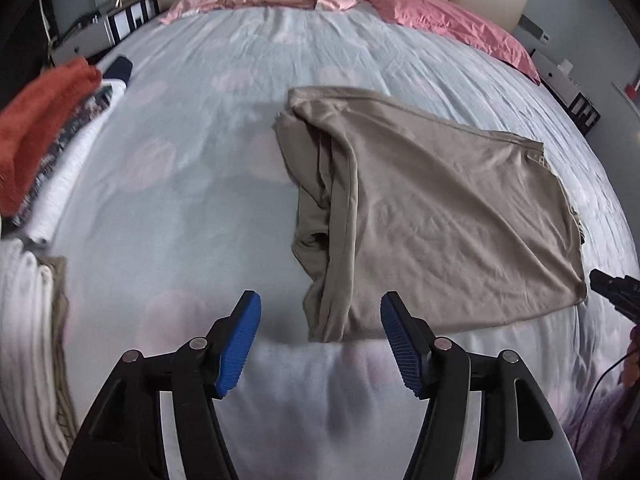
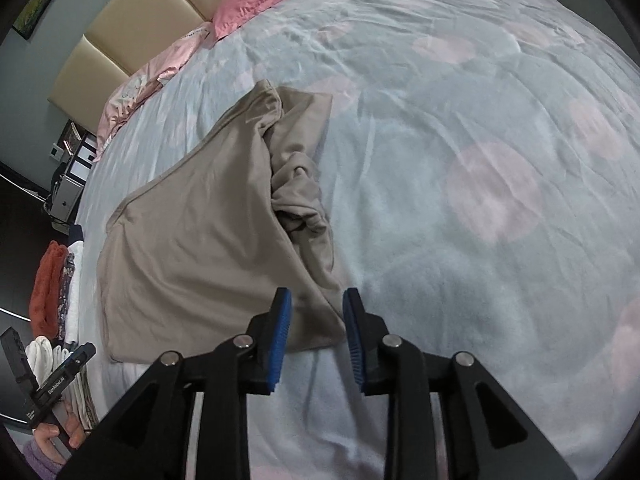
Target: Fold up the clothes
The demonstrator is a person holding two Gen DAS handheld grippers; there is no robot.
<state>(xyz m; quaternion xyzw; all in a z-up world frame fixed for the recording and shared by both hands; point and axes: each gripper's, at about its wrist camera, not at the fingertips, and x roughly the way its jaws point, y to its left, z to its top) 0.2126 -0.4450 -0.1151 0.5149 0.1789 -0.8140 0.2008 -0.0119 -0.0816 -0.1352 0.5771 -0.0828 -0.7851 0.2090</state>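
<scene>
Pale blue bedding [image 1: 200, 200] with faint pink dots fills both views, pink pillows [image 1: 452, 20] at the top. At left of the left wrist view lies a stack of clothes [image 1: 44, 148]; the left gripper [image 1: 320, 344] hangs wide and empty. Right of centre, the beige garment [image 1: 440, 220] lies partly folded, one side bunched, so more folding seems left. The right gripper [image 2: 316, 340] gapes narrower, empty, over its near corner.

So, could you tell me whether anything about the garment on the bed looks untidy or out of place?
Yes. The beige garment lies mostly flat on the bed, but one side is bunched into a crumpled roll instead of a clean fold. Both tongs, left and right, are open and hold nothing.
</scene>
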